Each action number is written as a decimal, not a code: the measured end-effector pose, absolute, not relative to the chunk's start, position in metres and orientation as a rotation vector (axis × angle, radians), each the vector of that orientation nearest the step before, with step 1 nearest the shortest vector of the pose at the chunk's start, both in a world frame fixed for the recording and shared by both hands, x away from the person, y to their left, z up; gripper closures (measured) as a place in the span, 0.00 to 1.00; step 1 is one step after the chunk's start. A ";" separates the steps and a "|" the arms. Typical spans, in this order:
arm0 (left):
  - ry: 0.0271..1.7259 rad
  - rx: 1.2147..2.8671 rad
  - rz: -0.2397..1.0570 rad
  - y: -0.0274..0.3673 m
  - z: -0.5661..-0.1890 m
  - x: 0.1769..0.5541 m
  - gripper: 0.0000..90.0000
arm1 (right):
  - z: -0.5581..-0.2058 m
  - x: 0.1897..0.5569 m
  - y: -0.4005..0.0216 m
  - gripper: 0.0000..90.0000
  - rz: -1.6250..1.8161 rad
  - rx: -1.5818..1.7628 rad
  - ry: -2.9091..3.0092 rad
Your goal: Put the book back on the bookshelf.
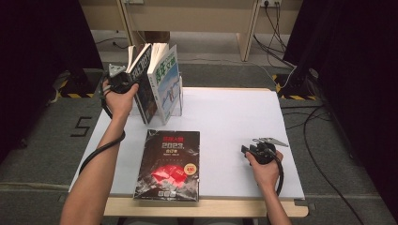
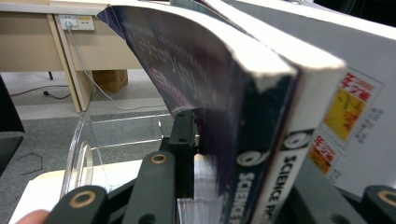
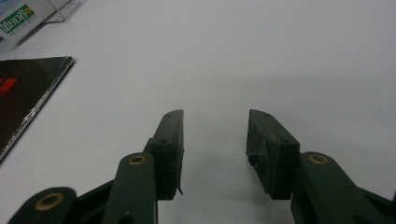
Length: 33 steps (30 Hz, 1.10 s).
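The left gripper [image 1: 126,83] is at the far left of the white table [image 1: 234,122], beside a clear plastic stand [image 1: 179,105] that carries two upright books. The nearer one is a dark book [image 1: 143,79], which leans to the right against a pale book [image 1: 166,86] with a light blue cover. In the left gripper view the left gripper [image 2: 243,140] straddles the spine end of the dark book [image 2: 224,121]: one black jaw sits against the cover, which bows outward, and the page block and spine lie between the jaws. The other jaw is mostly hidden behind the spine, so whether both jaws press on the book cannot be told. The pale book [image 2: 345,84] stands just beyond it, and the curved wall of the clear plastic stand [image 2: 93,144] is visible behind the near jaw. A third, black book [image 1: 170,164] lies flat on the table near its front edge, face up, with red print on its cover, well apart from the stand. The right gripper [image 1: 248,151] rests low over the bare table at the front right, apart from all three books. In the right gripper view its jaws [image 3: 215,140] stand apart with nothing between them, and the edge of the black book [image 3: 28,98] shows at the left.
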State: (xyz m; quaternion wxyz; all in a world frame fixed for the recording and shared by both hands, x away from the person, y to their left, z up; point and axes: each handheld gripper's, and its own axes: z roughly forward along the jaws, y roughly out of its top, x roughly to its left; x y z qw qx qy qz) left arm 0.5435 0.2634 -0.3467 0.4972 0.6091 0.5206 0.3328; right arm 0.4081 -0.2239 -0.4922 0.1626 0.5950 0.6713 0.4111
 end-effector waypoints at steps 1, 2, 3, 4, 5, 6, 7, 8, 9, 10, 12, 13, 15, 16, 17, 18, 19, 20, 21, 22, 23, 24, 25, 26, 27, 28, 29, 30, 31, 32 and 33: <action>1.262 1.473 0.803 0.264 -0.347 0.544 0.77 | -0.492 0.408 -0.223 0.63 1.173 1.707 1.914; 1.265 1.470 0.798 0.264 -0.347 0.544 0.78 | -0.493 0.408 -0.223 0.63 1.173 1.705 1.914; 1.269 1.463 0.791 0.264 -0.347 0.545 0.78 | -0.493 0.408 -0.224 0.63 1.171 1.706 1.915; 1.272 1.458 0.790 0.264 -0.348 0.545 0.79 | -0.493 0.408 -0.224 0.63 1.168 1.709 1.917; 1.277 1.462 0.798 0.264 -0.347 0.546 0.80 | -0.493 0.408 -0.224 0.63 1.166 1.704 1.921; 1.285 1.467 0.804 0.264 -0.346 0.546 0.81 | -0.493 0.408 -0.224 0.63 1.167 1.706 1.922; 1.292 1.471 0.806 0.264 -0.345 0.546 0.83 | -0.493 0.408 -0.224 0.63 1.165 1.700 1.925; 1.297 1.469 0.801 0.265 -0.345 0.547 0.84 | -0.493 0.408 -0.224 0.63 1.170 1.716 1.922; 1.306 1.462 0.791 0.266 -0.345 0.547 0.84 | -0.493 0.408 -0.224 0.63 1.169 1.717 1.922; 1.314 1.459 0.791 0.266 -0.344 0.547 0.84 | -0.493 0.408 -0.224 0.63 1.172 1.720 1.921; 1.320 1.444 0.791 0.268 -0.345 0.548 0.84 | -0.493 0.408 -0.225 0.63 1.173 1.708 1.922; 1.325 1.436 0.792 0.269 -0.345 0.549 0.84 | -0.493 0.408 -0.225 0.63 1.172 1.707 1.924; 1.331 1.426 0.803 0.269 -0.345 0.549 0.84 | -0.494 0.409 -0.225 0.63 1.174 1.707 1.924; 1.325 1.431 0.820 0.268 -0.344 0.549 0.84 | -0.494 0.409 -0.225 0.63 1.174 1.706 1.924; 1.319 1.431 0.830 0.268 -0.343 0.549 0.85 | -0.494 0.409 -0.225 0.63 1.176 1.708 1.923; 1.320 1.423 0.841 0.268 -0.341 0.550 0.85 | -0.494 0.409 -0.225 0.63 1.177 1.712 1.921; 1.324 1.416 0.845 0.268 -0.340 0.550 0.85 | -0.494 0.409 -0.225 0.63 1.179 1.719 1.917; 1.324 1.407 0.854 0.268 -0.339 0.550 0.85 | -0.494 0.409 -0.225 0.63 1.180 1.720 1.917; 1.325 1.406 0.864 0.268 -0.337 0.551 0.85 | -0.494 0.409 -0.226 0.63 1.181 1.706 1.922; 1.319 1.402 0.877 0.267 -0.337 0.551 0.85 | -0.494 0.409 -0.226 0.63 1.181 1.706 1.921; 1.310 1.407 0.892 0.264 -0.336 0.550 0.85 | -0.494 0.409 -0.226 0.63 1.181 1.707 1.919; 1.294 1.417 0.912 0.261 -0.335 0.549 0.85 | -0.494 0.409 -0.226 0.63 1.182 1.718 1.912; 1.283 1.420 0.938 0.258 -0.336 0.548 0.85 | -0.494 0.409 -0.226 0.63 1.183 1.717 1.911; 1.276 1.419 0.956 0.255 -0.337 0.548 0.85 | -0.494 0.409 -0.227 0.63 1.184 1.716 1.912; 1.278 1.407 0.979 0.252 -0.340 0.547 0.85 | -0.494 0.409 -0.227 0.63 1.184 1.715 1.911; 1.278 1.397 0.999 0.250 -0.344 0.546 0.85 | -0.494 0.409 -0.227 0.63 1.180 1.706 1.914; 1.276 1.387 1.013 0.247 -0.349 0.545 0.85 | -0.494 0.409 -0.227 0.63 1.181 1.714 1.910; 1.276 1.388 1.027 0.245 -0.354 0.544 0.85 | -0.493 0.409 -0.227 0.63 1.177 1.711 1.913; 1.258 1.379 1.039 0.244 -0.358 0.543 0.84 | -0.493 0.408 -0.227 0.63 1.180 1.709 1.914; 1.251 1.378 1.057 0.243 -0.359 0.542 0.84 | -0.493 0.408 -0.227 0.63 1.182 1.708 1.911; 1.246 1.378 1.060 0.243 -0.360 0.541 0.84 | -0.493 0.408 -0.227 0.63 1.181 1.709 1.912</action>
